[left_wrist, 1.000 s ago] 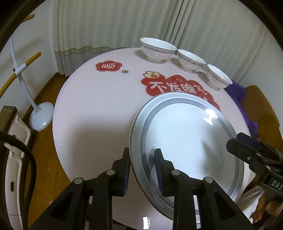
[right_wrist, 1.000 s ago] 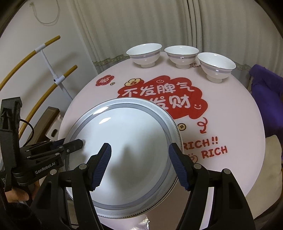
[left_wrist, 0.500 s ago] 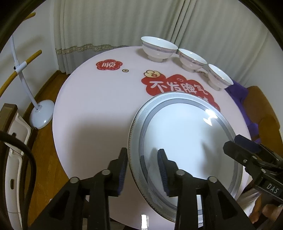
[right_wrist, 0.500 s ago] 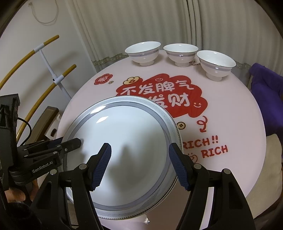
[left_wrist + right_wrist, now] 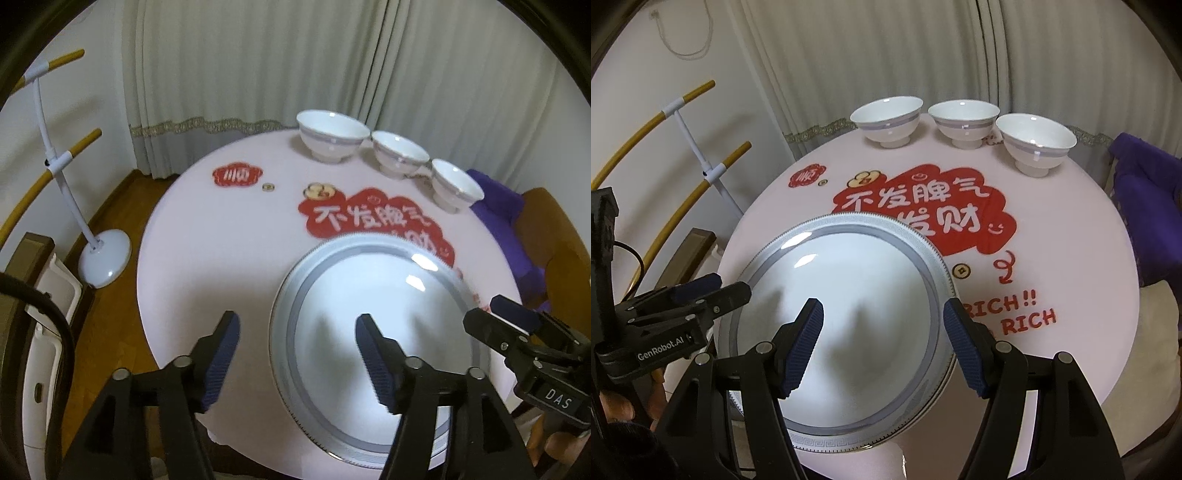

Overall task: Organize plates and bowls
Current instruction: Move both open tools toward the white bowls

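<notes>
Curtains back our round pink surface (image 5: 1052, 229). Our left gripper (image 5: 295, 354) has just been opening: its fingers stand wide over the plate (image 5: 842, 317) rim, pressing nothing. We judge the plate stack set near us. Right gripper (image 5: 882, 345) hovers wide, empty. Three bowls (image 5: 962, 123) remain unstacked at the far edge.

Both hand-held grippers (image 5: 295, 354) (image 5: 882, 343) spread, empty.

Dim indoor light, motion blur, fisheye vignetting
</notes>
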Motion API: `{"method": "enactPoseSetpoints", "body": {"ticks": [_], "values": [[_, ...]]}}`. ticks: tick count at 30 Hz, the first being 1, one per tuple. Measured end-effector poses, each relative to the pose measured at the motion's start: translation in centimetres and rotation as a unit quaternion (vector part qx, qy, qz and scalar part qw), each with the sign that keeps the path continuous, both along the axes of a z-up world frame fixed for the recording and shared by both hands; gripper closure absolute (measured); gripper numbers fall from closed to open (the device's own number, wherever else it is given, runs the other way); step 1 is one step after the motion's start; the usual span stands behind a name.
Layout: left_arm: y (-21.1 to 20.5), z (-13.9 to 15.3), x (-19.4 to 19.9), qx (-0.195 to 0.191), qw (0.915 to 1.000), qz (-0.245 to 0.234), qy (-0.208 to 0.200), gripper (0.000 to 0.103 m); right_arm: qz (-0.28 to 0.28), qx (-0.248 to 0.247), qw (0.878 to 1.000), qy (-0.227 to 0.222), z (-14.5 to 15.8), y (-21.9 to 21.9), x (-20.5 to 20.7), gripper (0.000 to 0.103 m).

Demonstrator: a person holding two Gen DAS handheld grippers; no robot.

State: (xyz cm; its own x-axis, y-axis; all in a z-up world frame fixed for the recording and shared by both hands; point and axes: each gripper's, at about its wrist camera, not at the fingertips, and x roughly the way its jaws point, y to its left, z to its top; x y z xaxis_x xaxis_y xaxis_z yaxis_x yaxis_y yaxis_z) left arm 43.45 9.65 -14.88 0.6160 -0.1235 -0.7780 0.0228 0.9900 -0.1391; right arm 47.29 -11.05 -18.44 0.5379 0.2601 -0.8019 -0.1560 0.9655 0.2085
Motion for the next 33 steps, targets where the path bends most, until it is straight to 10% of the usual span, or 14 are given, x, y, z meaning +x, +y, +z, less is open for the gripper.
{"method": "enactPoseSetpoints", "body": {"ticks": [24,33], "values": [[-11.0,12.9,8.1,0.015,0.9904,-0.118,-0.071,0.021,-0.033,0.022,0.997,-0.064,9.3,-8.8,5.8,0.032],[-16.7,11.7,16.6,0.017,0.9896,-0.140,-0.028,0.021,-0.061,0.003,0.997,-0.051,8.8,-14.1,11.1,0.032]]}}
